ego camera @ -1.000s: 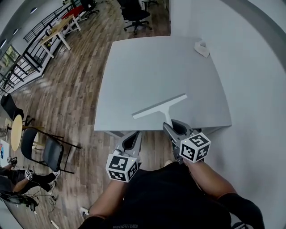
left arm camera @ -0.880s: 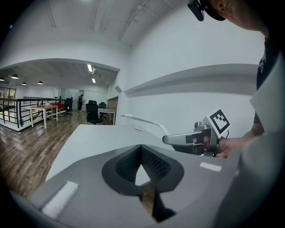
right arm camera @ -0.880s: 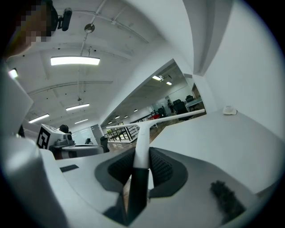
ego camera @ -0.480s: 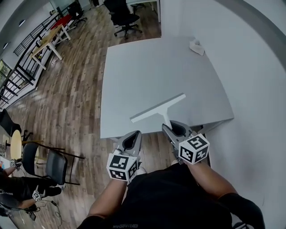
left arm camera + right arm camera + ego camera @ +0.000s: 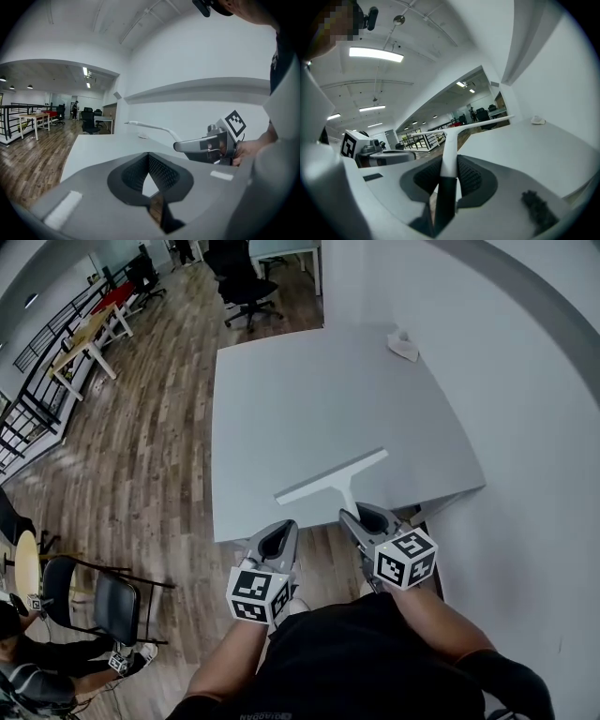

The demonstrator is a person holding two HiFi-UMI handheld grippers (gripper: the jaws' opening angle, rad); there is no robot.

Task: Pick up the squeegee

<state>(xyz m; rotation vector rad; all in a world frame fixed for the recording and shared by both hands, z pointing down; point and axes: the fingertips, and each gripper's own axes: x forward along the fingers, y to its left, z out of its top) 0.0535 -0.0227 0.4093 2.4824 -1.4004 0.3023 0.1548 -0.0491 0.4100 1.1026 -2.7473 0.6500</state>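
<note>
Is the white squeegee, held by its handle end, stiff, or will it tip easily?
Probably stiff: the squeegee juts straight out of the right tongs without sagging. Its wide blade sits far from the grip, so it may twist.

A pale grey table [image 5: 309,409] fills the centre of the head view, with a plain white wall [image 5: 534,381] at right. Wood-plank floor [image 5: 141,456] spreads left, with a black office chair [image 5: 246,282] at top, a black railing [image 5: 37,381] upper left and a folding chair [image 5: 111,604] lower left. A ceiling strip light [image 5: 376,54] glows in the upper left of the right gripper view.
</note>
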